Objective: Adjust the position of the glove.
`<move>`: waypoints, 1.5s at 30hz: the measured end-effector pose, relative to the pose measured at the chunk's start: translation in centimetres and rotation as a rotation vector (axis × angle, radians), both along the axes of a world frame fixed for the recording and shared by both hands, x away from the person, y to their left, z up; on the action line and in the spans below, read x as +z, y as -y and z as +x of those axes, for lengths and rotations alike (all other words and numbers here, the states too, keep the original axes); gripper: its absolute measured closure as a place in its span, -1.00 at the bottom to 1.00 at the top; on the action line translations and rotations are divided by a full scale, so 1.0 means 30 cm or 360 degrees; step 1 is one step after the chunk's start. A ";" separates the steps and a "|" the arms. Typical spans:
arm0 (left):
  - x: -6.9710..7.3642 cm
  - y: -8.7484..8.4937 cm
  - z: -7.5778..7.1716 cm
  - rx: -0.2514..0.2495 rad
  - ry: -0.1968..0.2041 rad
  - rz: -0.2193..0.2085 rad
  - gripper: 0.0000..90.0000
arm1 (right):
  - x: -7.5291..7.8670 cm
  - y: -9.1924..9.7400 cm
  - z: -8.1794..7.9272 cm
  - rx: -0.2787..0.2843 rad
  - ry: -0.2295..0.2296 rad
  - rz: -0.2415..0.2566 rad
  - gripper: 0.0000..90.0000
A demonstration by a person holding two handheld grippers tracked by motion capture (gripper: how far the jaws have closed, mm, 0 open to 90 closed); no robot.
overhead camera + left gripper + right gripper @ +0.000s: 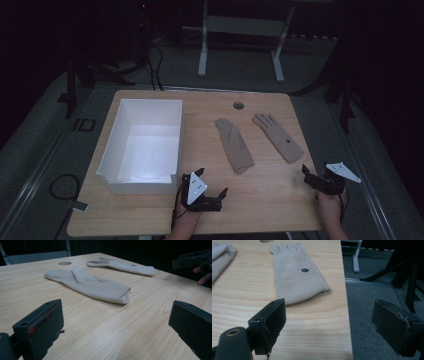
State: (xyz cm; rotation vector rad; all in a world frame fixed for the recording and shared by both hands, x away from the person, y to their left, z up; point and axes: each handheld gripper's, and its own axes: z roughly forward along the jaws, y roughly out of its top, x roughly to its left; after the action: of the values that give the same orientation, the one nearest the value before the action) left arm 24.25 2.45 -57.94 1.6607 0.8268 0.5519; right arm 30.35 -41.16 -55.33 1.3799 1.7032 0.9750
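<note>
Two beige gloves lie flat on the wooden table (270, 195). The left glove (234, 145) (92, 285) has its fingers together. The right glove (277, 136) (297, 277) has spread fingers and a small dark label. My left gripper (212, 183) (117, 325) rests near the front edge, open, with nothing between its jaws, facing the left glove's cuff. My right gripper (315, 175) (332, 322) is open at the table's right front corner, just short of the right glove's cuff. One of its jaws hangs past the table edge.
A large white open box (145, 187) stands on the left half of the table, beside my left gripper. A round cable hole (238, 105) sits near the far edge. Grey carpet (372, 305) lies beyond the right edge, and a white desk frame (202, 50) stands behind.
</note>
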 end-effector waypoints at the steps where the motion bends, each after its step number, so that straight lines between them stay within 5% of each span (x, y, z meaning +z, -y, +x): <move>1: 0.000 0.000 0.000 0.0001 -0.0001 -0.0002 -0.99 | 0.000 0.000 0.001 -0.0005 -0.0006 -0.0004 -0.72; 15: 0.000 0.001 0.001 -0.0012 -0.0001 0.0001 -0.99 | 0.018 -0.009 0.001 -0.0016 -0.0115 -0.0040 -0.75; 17: 0.000 0.002 0.001 -0.0022 -0.0002 0.0002 -0.99 | 0.042 -0.008 -0.004 -0.0014 -0.0081 -0.0014 -0.75; 21: 0.000 0.004 0.000 -0.0023 0.0001 0.0006 -0.99 | 0.099 -0.021 -0.009 -0.0040 -0.0019 -0.0103 -0.71; 23: 0.000 0.003 0.000 -0.0023 -0.0001 0.0002 -0.99 | 0.125 -0.014 0.005 0.0052 -0.0114 -0.0034 -0.70; 26: 0.000 0.002 0.001 -0.0024 -0.0003 0.0002 -0.99 | 0.155 -0.017 0.015 0.0079 -0.0114 0.0101 -0.68; 45: 0.000 0.002 0.002 -0.0035 -0.0007 0.0001 -0.99 | 0.310 -0.155 0.078 0.0254 -0.0053 0.0081 -0.72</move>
State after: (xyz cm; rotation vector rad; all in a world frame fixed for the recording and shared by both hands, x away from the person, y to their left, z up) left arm 24.31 2.39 -57.93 1.6707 0.8107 0.5333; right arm 32.68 -36.50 -46.03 1.3144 1.8477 1.0955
